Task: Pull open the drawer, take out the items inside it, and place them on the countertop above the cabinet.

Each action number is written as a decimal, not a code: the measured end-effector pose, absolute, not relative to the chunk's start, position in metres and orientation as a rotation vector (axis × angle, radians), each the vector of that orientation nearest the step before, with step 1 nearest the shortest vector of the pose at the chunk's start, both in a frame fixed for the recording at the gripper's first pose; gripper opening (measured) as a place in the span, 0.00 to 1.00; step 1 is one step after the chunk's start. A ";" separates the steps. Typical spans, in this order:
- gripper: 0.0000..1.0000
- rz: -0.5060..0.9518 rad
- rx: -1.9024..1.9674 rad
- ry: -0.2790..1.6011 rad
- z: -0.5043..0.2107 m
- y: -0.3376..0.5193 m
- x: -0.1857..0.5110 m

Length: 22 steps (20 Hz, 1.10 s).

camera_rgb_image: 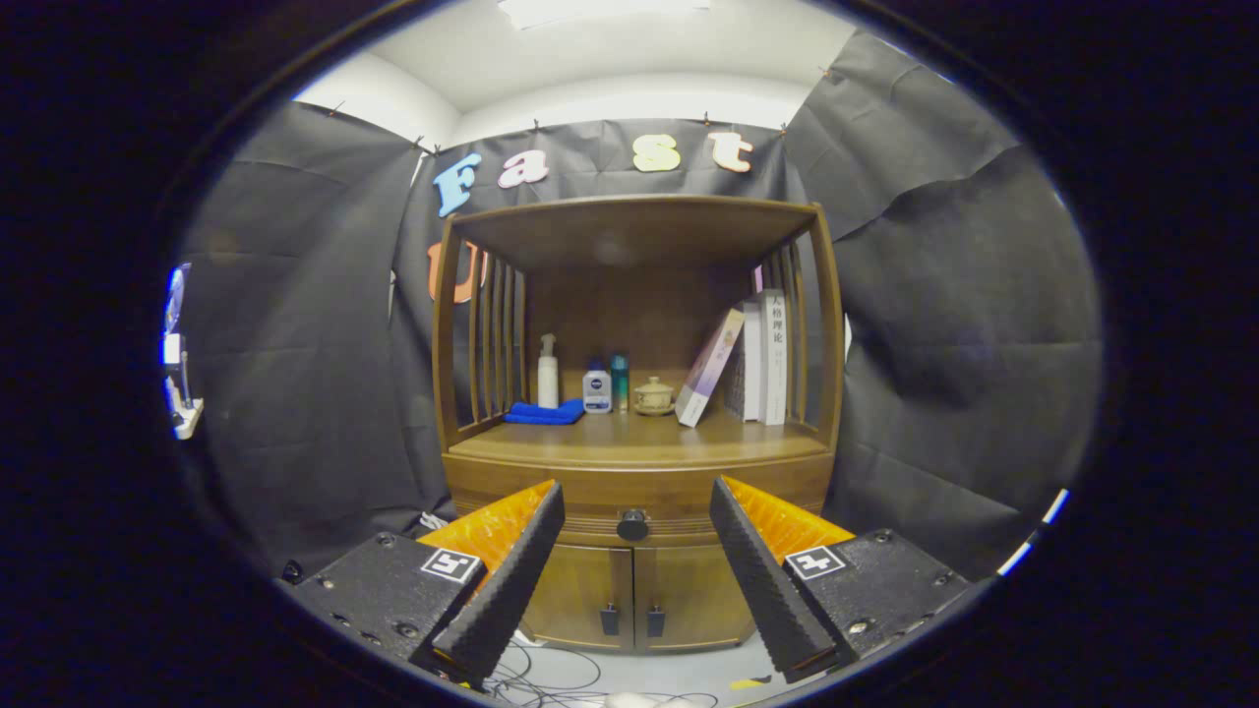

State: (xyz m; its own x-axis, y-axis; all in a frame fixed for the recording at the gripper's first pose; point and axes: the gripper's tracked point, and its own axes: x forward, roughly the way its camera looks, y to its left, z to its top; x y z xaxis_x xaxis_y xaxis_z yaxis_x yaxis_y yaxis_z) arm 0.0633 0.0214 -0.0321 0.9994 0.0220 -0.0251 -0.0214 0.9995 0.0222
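A wooden cabinet stands ahead of me against the black cloth wall. Its drawer (pixel 590 500) is closed, a flat front just under the countertop (pixel 639 441), with a round dark knob (pixel 632 525) in its middle. My gripper (pixel 636 489) is open, its two fingers spread wide. The knob lies between them and some way beyond the tips. Nothing is held. The drawer's contents are hidden.
On the countertop stand a folded blue cloth (pixel 544 412), a white pump bottle (pixel 547 372), two small bottles (pixel 597 387), a teacup (pixel 653 396) and leaning books (pixel 757 359). Two cupboard doors (pixel 634 595) sit below the drawer. Cables (pixel 551 678) lie on the floor.
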 end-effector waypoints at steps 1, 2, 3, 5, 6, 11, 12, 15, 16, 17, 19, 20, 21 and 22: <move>0.98 0.017 0.028 0.030 -0.039 0.021 0.074; 0.98 0.015 0.029 0.038 -0.047 0.022 0.084; 0.98 0.014 0.027 0.042 -0.054 0.024 0.096; 0.98 0.015 0.024 0.068 -0.075 0.026 0.123; 0.98 0.012 0.027 0.084 -0.088 0.025 0.136; 0.98 -0.018 0.065 0.159 -0.141 0.017 0.200; 0.98 -0.020 0.071 0.182 -0.149 0.016 0.211; 0.98 -0.021 0.070 0.192 -0.159 0.018 0.234; 0.98 -0.025 0.067 0.193 -0.161 0.020 0.237; 0.98 -0.028 0.061 0.188 -0.161 0.021 0.240; 0.98 -0.027 0.049 0.187 -0.158 0.024 0.243; 0.97 -0.032 0.033 0.182 -0.157 0.024 0.248; 0.94 -0.032 0.010 0.198 -0.159 0.024 0.253; 0.91 -0.026 0.003 0.215 -0.161 0.026 0.253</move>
State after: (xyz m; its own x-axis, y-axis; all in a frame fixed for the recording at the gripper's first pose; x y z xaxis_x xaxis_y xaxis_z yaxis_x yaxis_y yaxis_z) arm 0.2526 0.0264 -0.1611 0.9767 -0.0258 -0.2129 0.0264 0.9997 0.0002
